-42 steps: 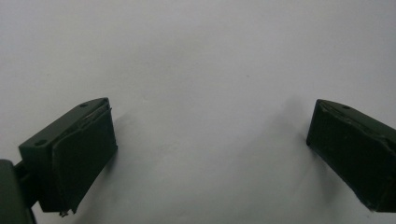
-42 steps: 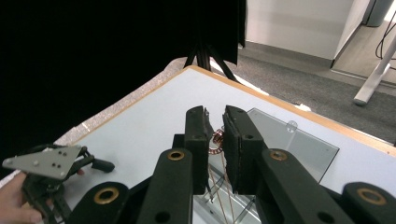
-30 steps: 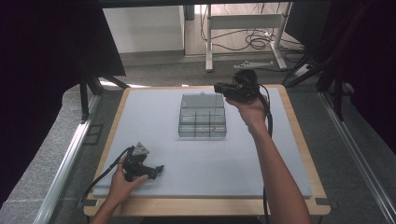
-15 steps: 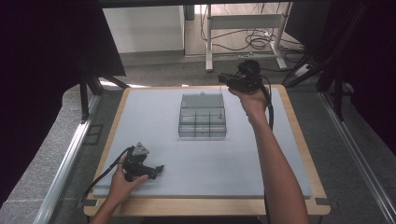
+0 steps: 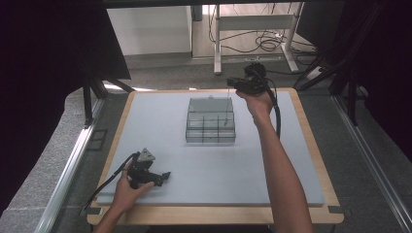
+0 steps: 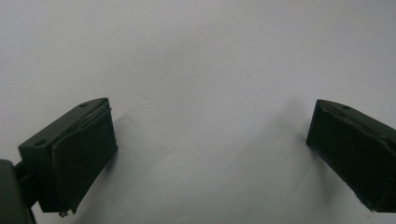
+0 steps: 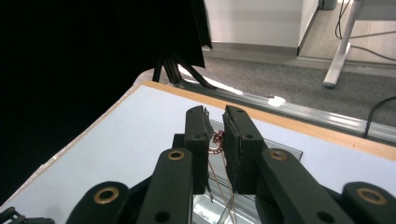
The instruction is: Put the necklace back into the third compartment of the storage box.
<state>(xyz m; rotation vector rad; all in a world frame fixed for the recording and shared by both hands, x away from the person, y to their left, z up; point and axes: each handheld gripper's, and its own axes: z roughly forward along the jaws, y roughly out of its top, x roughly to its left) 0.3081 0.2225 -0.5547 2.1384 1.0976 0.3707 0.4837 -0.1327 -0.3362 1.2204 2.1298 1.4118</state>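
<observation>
A person's right gripper [image 5: 232, 83] hangs over the far edge of a clear divided box [image 5: 211, 120] at mid-table, jaws nearly together on a thin chain [image 5: 228, 104] that dangles toward the compartments; a coiled reddish-gold bit shows between the pads in the right gripper view. The chain appears not yet laid in; lowering and release look to remain. The compartments seem bare, though it is hard to tell. The left gripper [image 5: 164, 177] rests on the mat [image 5: 160, 131], jaws wide apart and holding nothing
</observation>
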